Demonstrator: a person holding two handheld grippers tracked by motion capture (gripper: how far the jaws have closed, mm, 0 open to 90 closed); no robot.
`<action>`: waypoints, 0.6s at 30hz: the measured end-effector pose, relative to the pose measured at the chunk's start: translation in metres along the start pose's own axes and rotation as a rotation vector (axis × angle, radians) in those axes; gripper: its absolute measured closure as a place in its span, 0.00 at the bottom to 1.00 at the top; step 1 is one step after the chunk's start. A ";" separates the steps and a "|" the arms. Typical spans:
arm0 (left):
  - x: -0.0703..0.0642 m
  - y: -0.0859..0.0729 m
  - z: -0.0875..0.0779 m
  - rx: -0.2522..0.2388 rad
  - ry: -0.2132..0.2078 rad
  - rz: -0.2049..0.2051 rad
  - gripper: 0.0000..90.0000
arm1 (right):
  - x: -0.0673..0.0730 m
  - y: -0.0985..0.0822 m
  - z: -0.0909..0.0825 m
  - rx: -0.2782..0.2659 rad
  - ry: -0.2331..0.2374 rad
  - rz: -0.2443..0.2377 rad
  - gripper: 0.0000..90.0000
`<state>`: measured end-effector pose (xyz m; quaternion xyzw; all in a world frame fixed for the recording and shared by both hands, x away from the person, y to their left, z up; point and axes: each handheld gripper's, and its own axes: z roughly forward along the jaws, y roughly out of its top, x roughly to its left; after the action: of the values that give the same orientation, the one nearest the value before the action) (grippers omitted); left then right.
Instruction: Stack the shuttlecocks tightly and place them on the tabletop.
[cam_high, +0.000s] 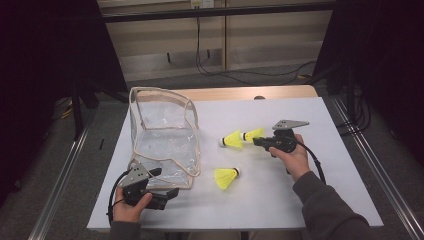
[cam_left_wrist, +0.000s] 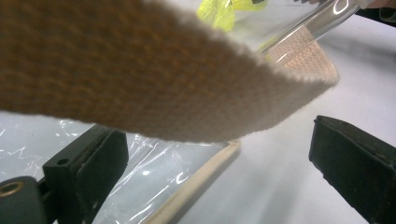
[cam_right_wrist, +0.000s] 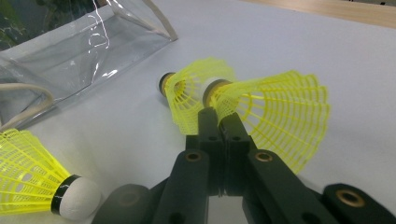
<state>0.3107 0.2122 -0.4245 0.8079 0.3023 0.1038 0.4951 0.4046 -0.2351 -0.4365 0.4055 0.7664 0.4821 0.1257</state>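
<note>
- High view: three yellow shuttlecocks on the white desk (cam_high: 300, 200). Right tongs (cam_high: 258, 140) shut tight on the skirt edge of one shuttlecock (cam_high: 253, 134). Second shuttlecock (cam_high: 233, 140) just beside it, maybe touching. Third shuttlecock (cam_high: 226, 178) lying apart, nearer the front edge. Clear bag (cam_high: 165, 137) standing open at the left, well apart from the held one. Left tongs (cam_high: 167, 194) low by the bag's near corner.
- Left gripper view: left tongs (cam_left_wrist: 224, 158) wide open, gripping nothing. Woven strap (cam_left_wrist: 140, 79) of the bag hanging right above the gap, not pinched. Bag's clear wall (cam_left_wrist: 154, 172) flat on the desk below.
- Right gripper view: right tongs (cam_right_wrist: 223, 122) pinching the thin yellow mesh near the cork. Very light, probably; springy skirt, easy to crush or let slip. Cork end looks like the firmer spot to grab. Neighbour shuttlecock (cam_right_wrist: 187, 91) close enough to get bumped. Floppy, shiny bag mouth likely to sag shut, so a lift on the strap could help.
</note>
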 end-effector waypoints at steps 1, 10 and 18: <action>0.000 0.000 0.000 0.000 0.000 -0.001 0.05 | 0.001 0.000 0.001 0.002 0.003 0.002 0.99; 0.000 0.000 0.000 -0.001 0.001 -0.001 0.05 | 0.006 0.000 0.006 0.003 0.014 -0.008 0.99; 0.000 0.000 0.000 0.002 0.001 -0.001 0.05 | 0.008 0.000 0.009 0.012 0.018 -0.003 0.99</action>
<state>0.3104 0.2123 -0.4244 0.8081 0.3029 0.1037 0.4944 0.4048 -0.2236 -0.4399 0.4010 0.7710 0.4806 0.1171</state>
